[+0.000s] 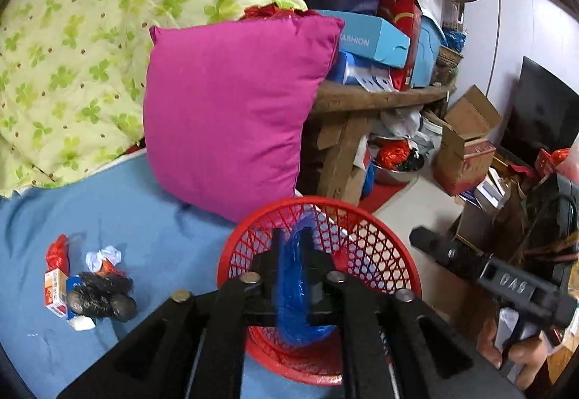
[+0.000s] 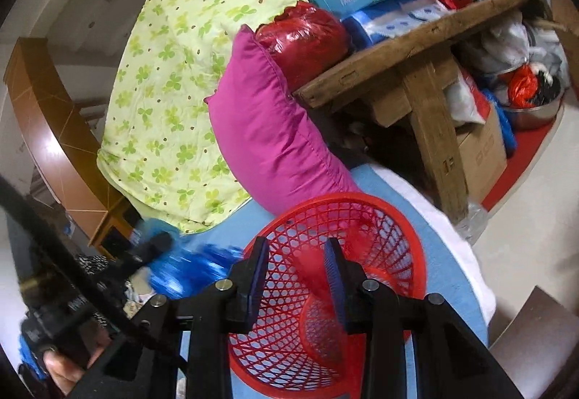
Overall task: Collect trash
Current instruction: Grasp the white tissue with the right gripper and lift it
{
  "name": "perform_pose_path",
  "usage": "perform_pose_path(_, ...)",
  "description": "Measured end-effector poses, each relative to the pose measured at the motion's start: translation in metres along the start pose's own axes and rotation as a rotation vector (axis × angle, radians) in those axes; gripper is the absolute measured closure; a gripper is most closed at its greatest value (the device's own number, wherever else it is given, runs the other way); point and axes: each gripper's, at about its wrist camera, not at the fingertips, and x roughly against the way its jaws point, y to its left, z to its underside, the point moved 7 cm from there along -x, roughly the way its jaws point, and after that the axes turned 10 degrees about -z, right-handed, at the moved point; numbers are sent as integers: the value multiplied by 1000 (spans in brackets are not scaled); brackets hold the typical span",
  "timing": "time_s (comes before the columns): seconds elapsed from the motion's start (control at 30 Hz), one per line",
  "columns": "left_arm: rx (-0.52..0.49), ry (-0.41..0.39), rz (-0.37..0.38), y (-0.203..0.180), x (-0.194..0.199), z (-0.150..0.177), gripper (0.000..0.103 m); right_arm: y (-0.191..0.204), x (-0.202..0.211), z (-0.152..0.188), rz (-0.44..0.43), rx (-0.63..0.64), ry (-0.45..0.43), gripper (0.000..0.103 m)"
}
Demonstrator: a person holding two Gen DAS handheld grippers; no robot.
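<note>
Trash first: in the left wrist view a crumpled blue plastic bag (image 1: 295,286) sits pinched between the left gripper (image 1: 292,247) fingers, hanging right over the red mesh basket (image 1: 383,247) that stands on the blue bed sheet (image 1: 152,243). Fingers are close together with the plastic squeezed between them, though the hold looks pretty loose. More junk waits at the near left on the sheet: a small pile of wrappers (image 1: 85,285) with a little carton and a dark fuzzy thing. Magenta pillow (image 1: 231,109) leans behind the basket. Right gripper (image 1: 427,239) shows at the right edge, fingers not readable from here.

Right wrist view: the right gripper (image 2: 298,272) fingers are spread with nothing between them, hovering over the same basket (image 2: 398,243). The blue bag (image 2: 191,268) is a blur at the near left, with the left gripper (image 2: 159,243) on it.

Worry: the basket is perched near the bed edge, so a bump could tip it to the floor. Also the light bag could cling to a finger or drift outside the rim.
</note>
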Motion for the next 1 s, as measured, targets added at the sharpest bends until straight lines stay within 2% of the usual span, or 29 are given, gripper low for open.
perform_pose_path(0.03, 6, -10, -14, 8, 3, 1, 64, 1, 0, 0, -3, -1, -4, 41)
perform_pose_path(0.1, 31, -32, -36, 21, 12, 3, 47, 9, 2, -1, -17, 11, -35, 33)
perform_pose_path(0.2, 65, -62, -79, 60, 35, 9, 47, 34, 1, 0, -58, 74, -51, 33)
perform_pose_path(0.3, 126, -94, -169, 121, 68, 20, 47, 67, -1, 9, -123, 154, -30, 33)
perform_pose_path(0.4, 212, -115, -305, 197, 107, 42, 46, 106, -10, 26, -193, 230, 17, 33)
perform_pose_path(0.53, 274, -101, -562, 294, 158, 90, 43, 161, -41, 73, -308, 314, 156, 33)
perform_pose_path(0.63, 311, -54, -675, 341, 177, 130, 41, 189, -70, 114, -379, 331, 287, 33)
perform_pose_path(0.7, 366, -11, -689, 362, 177, 157, 41, 204, -101, 155, -404, 339, 425, 33)
perform_pose_path(0.83, 450, 63, -669, 387, 159, 202, 41, 209, -147, 224, -403, 323, 634, 33)
perform_pose_path(1.0, 522, 146, -618, 396, 117, 236, 41, 205, -185, 282, -387, 303, 800, 33)
